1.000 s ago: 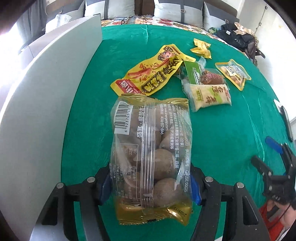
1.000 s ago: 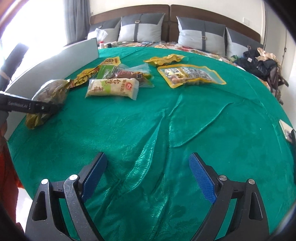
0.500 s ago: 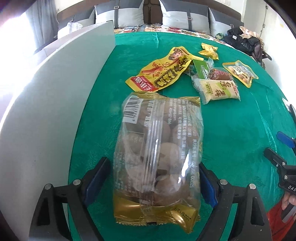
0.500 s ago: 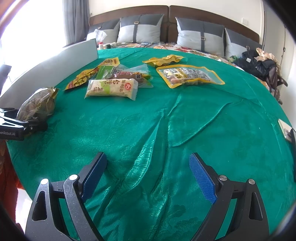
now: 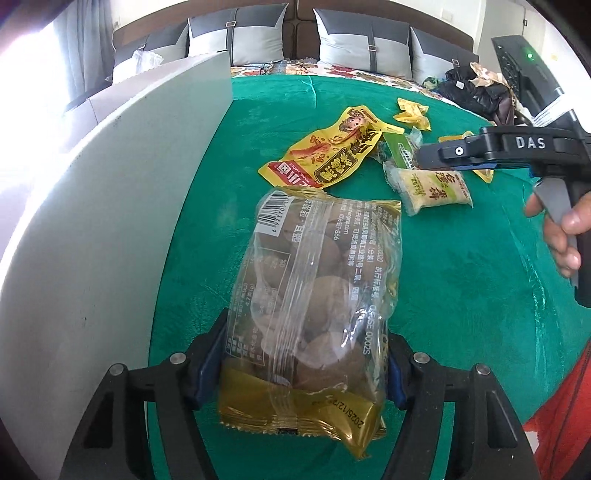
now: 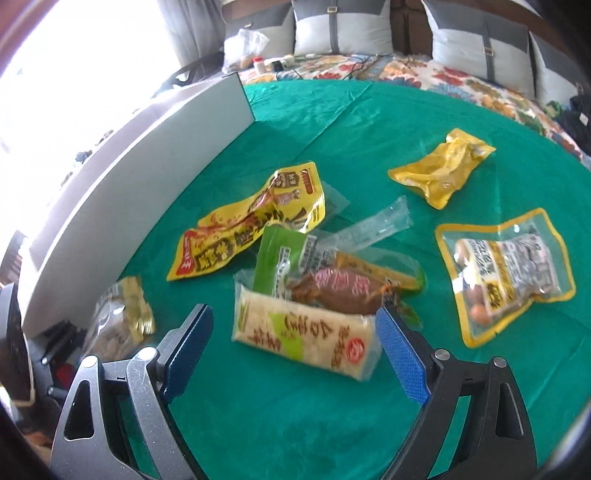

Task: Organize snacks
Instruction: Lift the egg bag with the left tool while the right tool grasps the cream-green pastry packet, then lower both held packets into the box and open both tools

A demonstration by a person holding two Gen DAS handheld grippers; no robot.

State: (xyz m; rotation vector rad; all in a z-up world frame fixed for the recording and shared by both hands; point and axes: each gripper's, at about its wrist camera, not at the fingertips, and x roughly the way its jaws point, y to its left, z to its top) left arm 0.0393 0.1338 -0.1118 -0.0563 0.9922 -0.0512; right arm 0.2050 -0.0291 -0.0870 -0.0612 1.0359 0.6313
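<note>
Left gripper [image 5: 303, 365]: blue pads pressed against both sides of a clear bag of brown round snacks [image 5: 314, 295], gold-edged at the near end, barcode at the far end; the bag lies lengthwise along the fingers over the green cloth [image 5: 461, 280], near the left edge. Right gripper [image 6: 295, 350]: fingers spread wide, holding nothing, the blue pads [image 6: 402, 354] set either side of a pale rice-cake pack [image 6: 306, 336] with green and red print; contact with the pack cannot be told. Just beyond that pack, touching or overlapping it: a green-and-clear pack holding a dark brown item [image 6: 332, 280]. Far left of these: a long yellow pack with red end and dark lettering [image 6: 247, 225], its near end close to the far end of the held bag. Right side: a clear pouch with yellow border [image 6: 506, 273], small round brown pieces inside. Far right: a crumpled plain yellow pouch [image 6: 443, 166], well apart from the rest. Along the left edge of the cloth: an upright white board [image 6: 147, 177]. Beyond the cloth: a flowered bedspread [image 6: 424, 70] and grey pillows [image 6: 340, 26]. In the left wrist view the right gripper [image 5: 428, 159] hangs over the pale pack, a hand [image 5: 561, 229] on its trigger.
</note>
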